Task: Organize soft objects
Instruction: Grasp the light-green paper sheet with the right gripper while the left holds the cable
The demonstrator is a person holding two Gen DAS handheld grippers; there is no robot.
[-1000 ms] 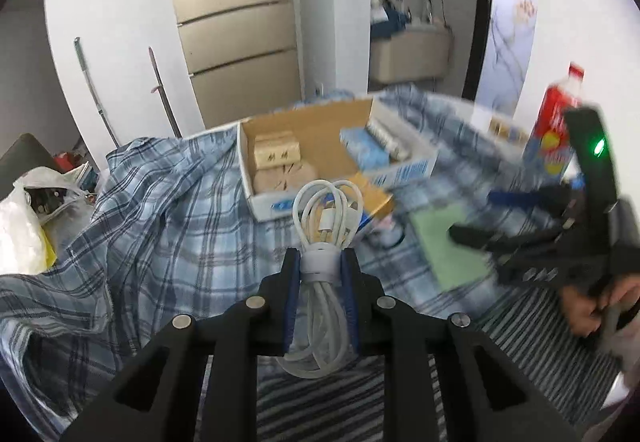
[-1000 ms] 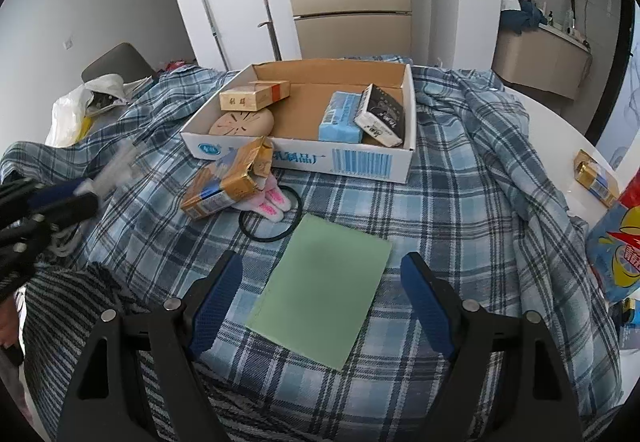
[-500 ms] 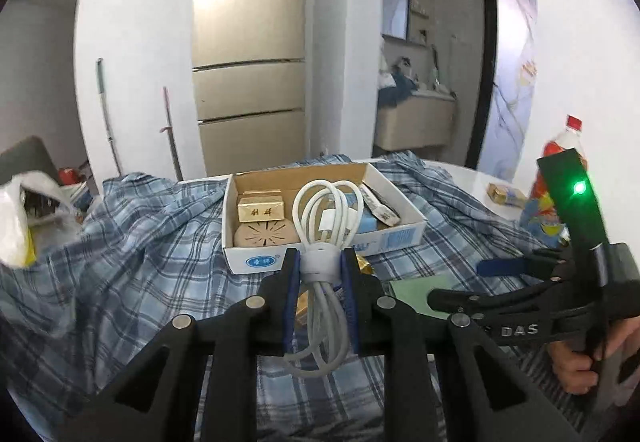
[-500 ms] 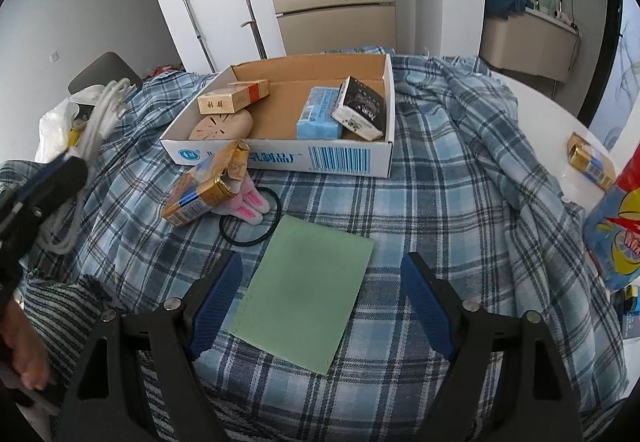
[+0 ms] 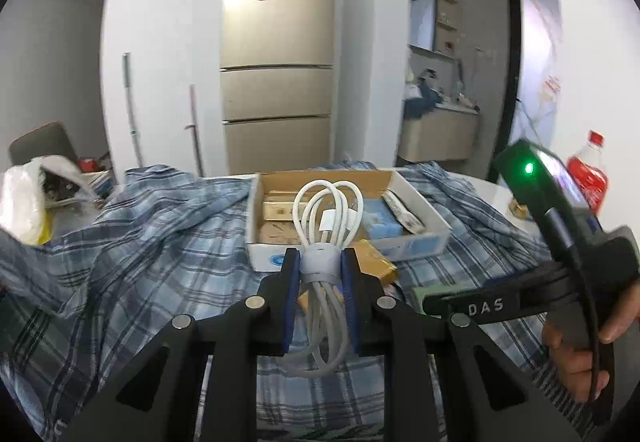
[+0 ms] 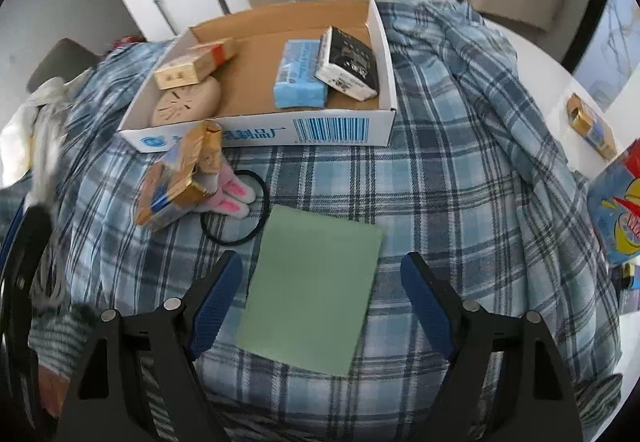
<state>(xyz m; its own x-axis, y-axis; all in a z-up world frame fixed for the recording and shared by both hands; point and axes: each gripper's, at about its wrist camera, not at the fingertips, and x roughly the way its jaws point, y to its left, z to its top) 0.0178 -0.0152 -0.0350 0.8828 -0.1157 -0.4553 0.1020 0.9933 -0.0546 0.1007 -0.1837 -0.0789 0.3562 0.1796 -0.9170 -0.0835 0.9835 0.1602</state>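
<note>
left gripper [image 5: 319, 262] up close, its fingers [image 5: 289, 274] clenched on the white coiled cable [image 5: 326, 226], gripping right at the grey strap, loops standing up above the pads and more loops hanging below. the cable is held in the air over the near side of the desk, in line with the cardboard box [image 5: 424, 217] beyond it.

over to the right gripper [image 6: 316, 290], fingers [image 6: 424, 294] released and spread wide, nothing pinched, hovering above the green sheet [image 6: 312, 290], which lies flat on the plaid cloth [image 6: 440, 181] near the desk's front edge. a hand [image 5: 576, 346] grips its handle, seen from the left wrist view.

just past the sheet, a black ring [image 6: 236, 205] on the cloth, a pink-and-white item [image 6: 232, 195] lying across it, and a gold packet [image 6: 180, 177] leaning beside them, its top touching the box's front wall.

further back, the box holds a tan round piece [image 6: 186, 103], a gold carton [image 6: 192, 67], a blue pack [image 6: 300, 75] and a black-and-white pack [image 6: 348, 63] propped against it.

at the desk's right edge, bare white top with a small gold box [image 6: 592, 125] and a red bottle [image 5: 588, 177].
</note>
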